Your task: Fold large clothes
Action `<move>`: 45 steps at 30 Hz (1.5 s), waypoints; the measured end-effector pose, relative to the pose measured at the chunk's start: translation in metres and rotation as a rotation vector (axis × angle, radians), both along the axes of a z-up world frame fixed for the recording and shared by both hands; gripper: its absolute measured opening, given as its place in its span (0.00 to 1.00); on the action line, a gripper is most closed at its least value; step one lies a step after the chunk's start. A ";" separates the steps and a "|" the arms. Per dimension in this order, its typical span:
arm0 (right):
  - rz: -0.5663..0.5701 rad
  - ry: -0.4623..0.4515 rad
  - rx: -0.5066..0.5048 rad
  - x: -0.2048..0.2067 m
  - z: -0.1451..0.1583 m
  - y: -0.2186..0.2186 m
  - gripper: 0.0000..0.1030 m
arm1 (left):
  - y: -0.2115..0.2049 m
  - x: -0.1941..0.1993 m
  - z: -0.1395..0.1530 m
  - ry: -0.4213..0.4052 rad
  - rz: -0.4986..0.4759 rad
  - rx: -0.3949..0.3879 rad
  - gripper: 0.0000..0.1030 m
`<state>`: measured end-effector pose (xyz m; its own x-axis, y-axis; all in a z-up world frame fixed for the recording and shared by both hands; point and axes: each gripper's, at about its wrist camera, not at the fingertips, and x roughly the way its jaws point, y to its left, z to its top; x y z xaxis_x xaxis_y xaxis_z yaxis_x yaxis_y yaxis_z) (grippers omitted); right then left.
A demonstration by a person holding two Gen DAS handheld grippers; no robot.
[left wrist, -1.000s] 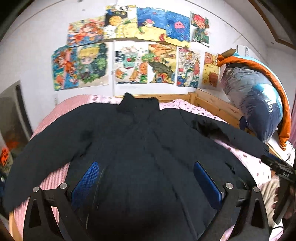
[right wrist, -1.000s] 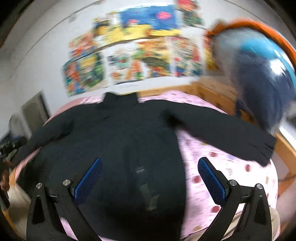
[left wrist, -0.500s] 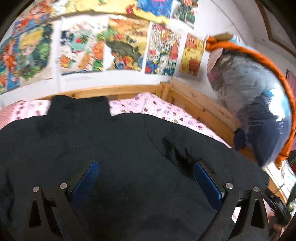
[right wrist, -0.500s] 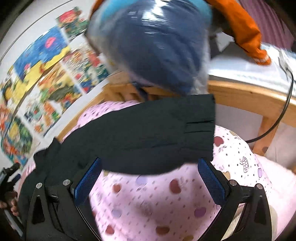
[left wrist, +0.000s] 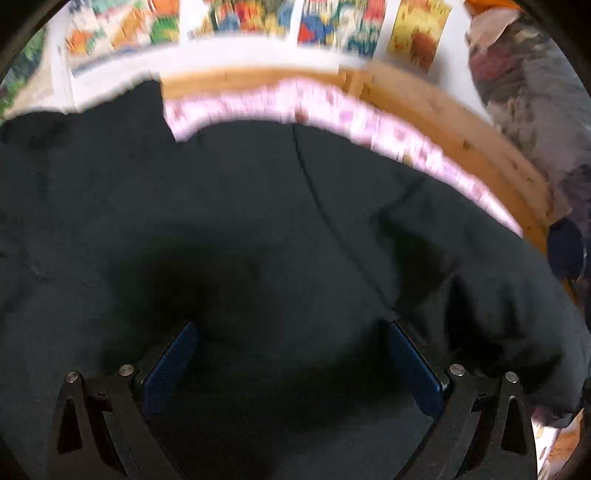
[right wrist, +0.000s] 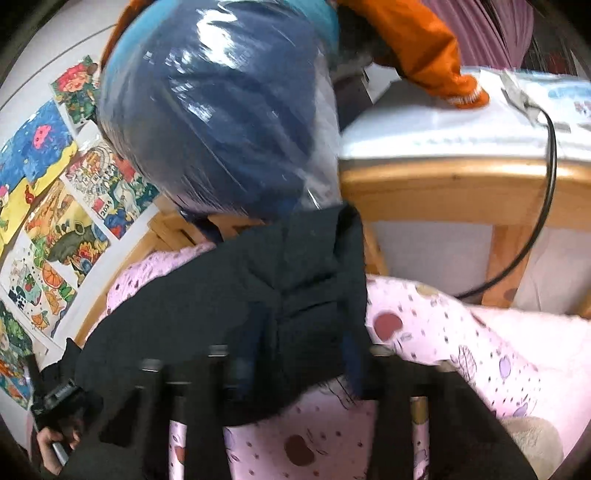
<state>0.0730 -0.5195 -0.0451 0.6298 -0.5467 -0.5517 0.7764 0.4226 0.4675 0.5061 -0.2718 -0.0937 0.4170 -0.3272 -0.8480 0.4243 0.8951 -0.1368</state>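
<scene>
A large black jacket [left wrist: 258, 229] lies spread on a pink spotted bed. My left gripper [left wrist: 291, 354] is open, its blue pads low over the jacket's right shoulder and chest, close to the cloth. In the right wrist view the jacket's right sleeve [right wrist: 295, 280] is bunched between my right gripper's [right wrist: 295, 373] jaws, which have closed in on its cuff end. The sleeve is lifted off the pink sheet [right wrist: 461, 332]. The view is blurred by motion. The left gripper's handle and the hand on it show at the lower left [right wrist: 55, 413].
A wooden bed frame [right wrist: 443, 192] runs along the right and far sides. A big plastic-wrapped blue bundle [right wrist: 221, 110] and an orange garment [right wrist: 424, 48] hang over the bed corner. A black cable [right wrist: 546, 206] drops by the frame. Drawings cover the wall [left wrist: 332, 26].
My right gripper has swung to the right sleeve's cuff and closed on it, lifting it. My left gripper has moved forward and down toward the jacket's right shoulder, staying open.
</scene>
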 end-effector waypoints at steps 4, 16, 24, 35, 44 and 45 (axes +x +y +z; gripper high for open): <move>0.086 -0.036 -0.125 0.017 0.041 0.014 0.08 | 0.005 0.000 0.002 -0.001 -0.024 -0.046 0.99; 0.736 -0.121 -0.629 0.104 0.196 0.169 0.07 | 0.172 -0.075 0.144 -0.118 0.015 -0.544 0.99; 1.203 -0.044 -0.814 0.129 0.174 0.338 0.07 | 0.306 -0.140 0.137 -0.023 0.184 -0.576 0.99; 1.612 0.175 -0.554 0.124 0.085 0.392 0.75 | 0.369 -0.169 0.060 0.130 0.232 -0.685 0.99; 1.544 0.079 -0.380 0.074 0.082 0.321 0.80 | 0.275 -0.139 0.076 0.130 0.001 -0.528 0.99; 1.516 0.070 -0.372 0.070 0.082 0.312 0.80 | 0.264 -0.135 0.075 0.131 -0.034 -0.510 0.99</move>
